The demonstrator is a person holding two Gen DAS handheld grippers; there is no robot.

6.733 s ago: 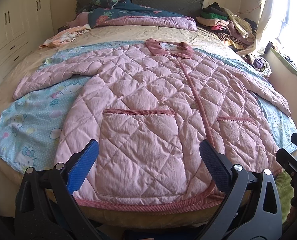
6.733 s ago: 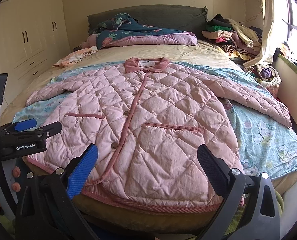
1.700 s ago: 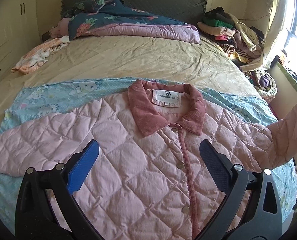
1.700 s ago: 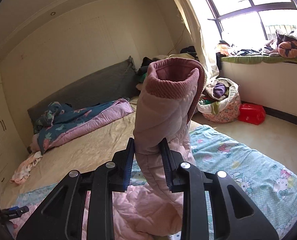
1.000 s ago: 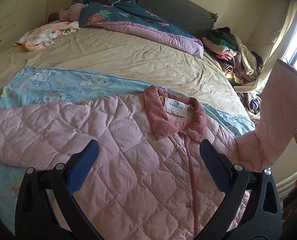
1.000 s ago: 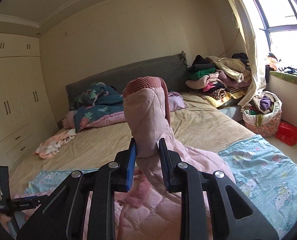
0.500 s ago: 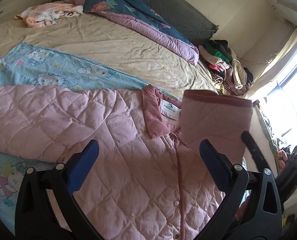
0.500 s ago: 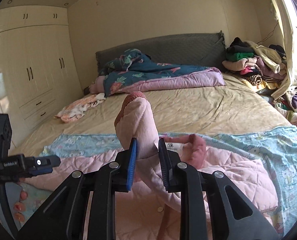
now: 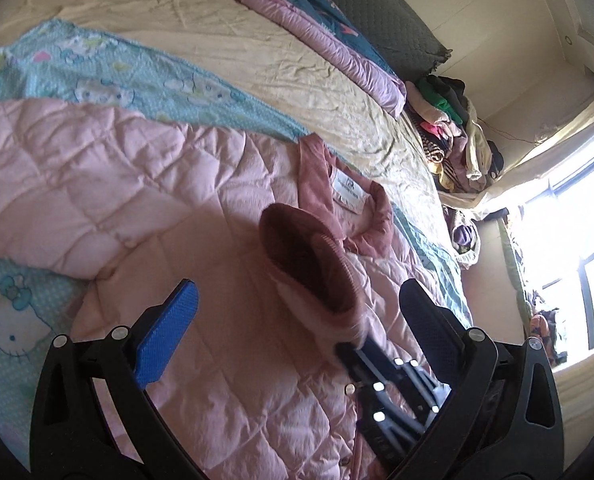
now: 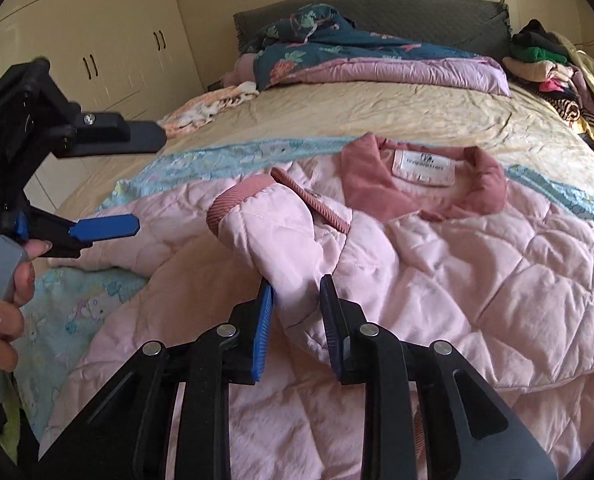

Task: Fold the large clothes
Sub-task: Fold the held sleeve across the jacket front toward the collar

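Note:
A pink quilted jacket (image 9: 97, 184) lies face up on the bed, collar (image 10: 421, 188) toward the headboard. My right gripper (image 10: 297, 292) is shut on the jacket's right sleeve (image 10: 281, 240) and holds it across the chest; its ribbed cuff (image 10: 241, 204) points left. In the left wrist view the cuff (image 9: 309, 256) and the right gripper (image 9: 381, 376) sit between my left gripper's fingers. My left gripper (image 9: 297, 304) is open and empty, just above the jacket; it also shows in the right wrist view (image 10: 109, 184) at the left. The left sleeve (image 9: 45, 176) lies spread out.
A blue cartoon sheet (image 9: 145, 80) lies under the jacket on the beige bed (image 10: 377, 116). A folded quilt (image 10: 377, 64) and a small garment (image 10: 213, 108) lie near the headboard. A heap of clothes (image 10: 557, 72) is at the far right. Wardrobes (image 10: 97, 52) stand to the left.
My right gripper has brought the sleeve down and leftward, from raised in the air to lying across the jacket's chest. My left gripper has swung left and lower over the jacket.

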